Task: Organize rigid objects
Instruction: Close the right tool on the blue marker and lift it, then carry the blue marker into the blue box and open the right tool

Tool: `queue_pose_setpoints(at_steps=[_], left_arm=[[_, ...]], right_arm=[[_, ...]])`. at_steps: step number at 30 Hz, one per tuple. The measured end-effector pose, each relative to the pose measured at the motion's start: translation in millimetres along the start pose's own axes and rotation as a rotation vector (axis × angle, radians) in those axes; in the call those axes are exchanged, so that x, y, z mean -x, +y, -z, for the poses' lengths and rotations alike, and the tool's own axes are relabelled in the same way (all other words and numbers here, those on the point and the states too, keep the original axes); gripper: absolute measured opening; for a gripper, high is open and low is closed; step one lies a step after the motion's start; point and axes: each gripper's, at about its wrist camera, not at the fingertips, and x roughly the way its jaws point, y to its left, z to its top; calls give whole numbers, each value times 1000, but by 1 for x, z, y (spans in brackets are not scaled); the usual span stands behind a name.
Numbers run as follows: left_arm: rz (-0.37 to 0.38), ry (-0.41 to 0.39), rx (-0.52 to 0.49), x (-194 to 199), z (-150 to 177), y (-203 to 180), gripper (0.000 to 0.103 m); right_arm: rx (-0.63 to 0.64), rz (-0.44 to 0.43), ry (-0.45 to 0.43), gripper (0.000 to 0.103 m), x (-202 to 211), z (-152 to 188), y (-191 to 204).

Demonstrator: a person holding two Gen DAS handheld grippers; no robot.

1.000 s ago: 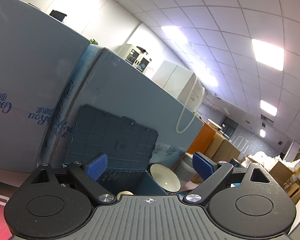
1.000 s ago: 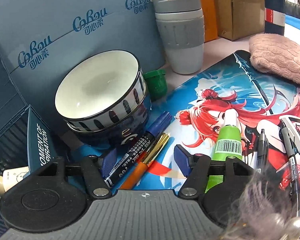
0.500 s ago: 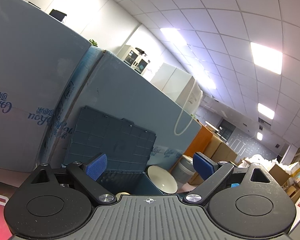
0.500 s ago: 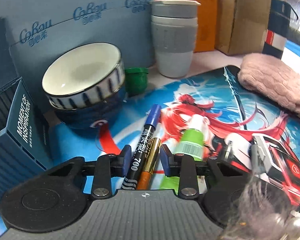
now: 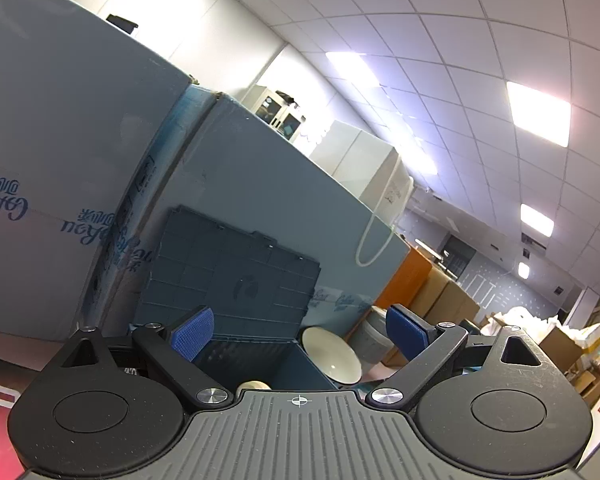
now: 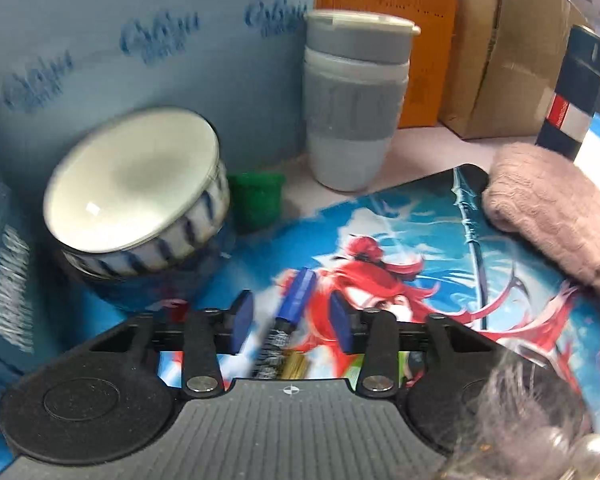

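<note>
In the right wrist view my right gripper [image 6: 292, 320] has its jaws narrowed around a blue-capped black marker [image 6: 296, 300] and a gold pen [image 6: 296, 368] beside it; there are gaps at both pads, and blur hides whether they touch. They lie over an anime desk mat [image 6: 420, 240]. My left gripper [image 5: 300, 330] is open and empty, tilted up above an open dark blue storage box [image 5: 256, 360], whose lid [image 5: 228, 272] stands upright.
Stacked white-and-blue bowls [image 6: 136, 196] sit left, seen also in the left view [image 5: 332, 356]. A green cap [image 6: 256, 200], a grey lidded cup [image 6: 356, 100], a pink knitted cloth [image 6: 560, 216] and cardboard boxes [image 6: 500, 48] lie beyond. Blue cartons [image 5: 80, 160] form a wall behind.
My right gripper has narrowed around the marker and gold pen and moved forward and right over the mat; its view is now blurred. My left gripper tilted slightly, staying open.
</note>
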Motion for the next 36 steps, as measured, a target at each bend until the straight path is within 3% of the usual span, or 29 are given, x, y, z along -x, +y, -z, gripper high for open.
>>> queue_pose_setpoints(at_steps=[2, 7, 12, 20, 25, 30, 36], left_arm=[[-3, 0, 6, 0, 0, 2, 95], [-31, 7, 17, 0, 1, 7, 95], [-79, 26, 44, -1, 0, 19, 95], [-127, 55, 74, -6, 4, 32, 95], [-149, 77, 79, -12, 7, 36, 95], [-171, 92, 90, -16, 9, 41, 95], [-172, 92, 105, -16, 11, 47, 95]], right_arm=[[-30, -29, -18, 20, -2, 2, -8], [-188, -115, -55, 18, 4, 3, -35], [-271, -210, -171, 17, 48, 10, -52], [-235, -326, -434, 14, 140, 16, -43], [-264, -485, -534, 14, 174, 7, -22], [-331, -712, -437, 14, 155, -1, 23], [-329, -821, -266, 14, 109, 2, 91]])
